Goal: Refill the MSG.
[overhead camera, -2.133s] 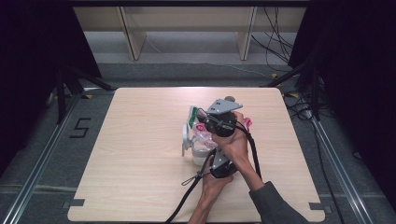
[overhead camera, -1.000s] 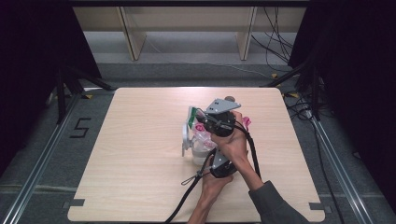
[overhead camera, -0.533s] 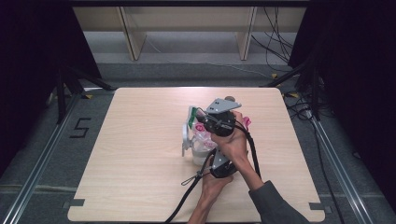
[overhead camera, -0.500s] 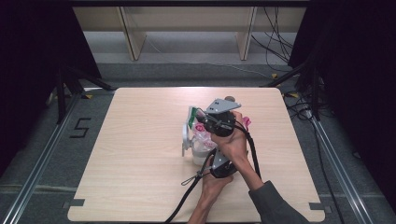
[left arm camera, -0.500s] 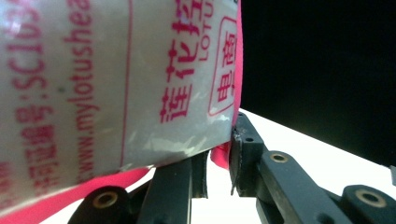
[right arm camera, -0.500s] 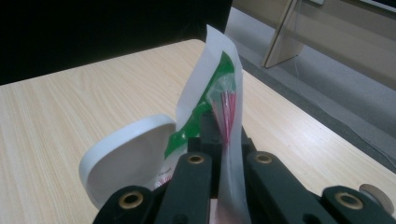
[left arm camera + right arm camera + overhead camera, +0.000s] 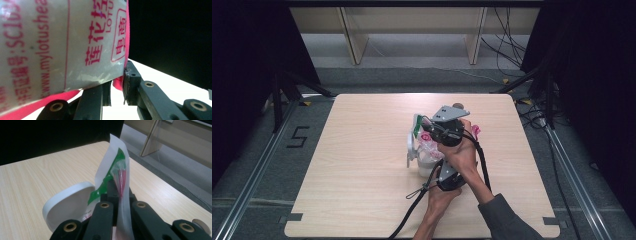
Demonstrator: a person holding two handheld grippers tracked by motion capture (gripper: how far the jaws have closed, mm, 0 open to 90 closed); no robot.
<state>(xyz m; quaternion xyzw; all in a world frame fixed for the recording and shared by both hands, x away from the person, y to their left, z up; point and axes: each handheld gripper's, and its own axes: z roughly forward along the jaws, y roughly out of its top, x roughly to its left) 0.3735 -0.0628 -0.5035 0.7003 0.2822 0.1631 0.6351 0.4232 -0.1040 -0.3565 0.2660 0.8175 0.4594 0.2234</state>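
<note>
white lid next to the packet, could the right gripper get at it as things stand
Probably not yet. The right gripper is shut on the packet, so its jaws are taken. The white lid lies close beside it on the table, with nothing across it.

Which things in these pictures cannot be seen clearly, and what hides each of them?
- White cup, high view: both hands and grippers cover most of it; its contents are hidden.
- Plastic packet, left gripper view: cut off by the top and left edges, so its print is incomplete.
- Packet end, right gripper view: the closed jaws hide its lower part.
- White lid, right gripper view: partly behind the jaws.
</note>
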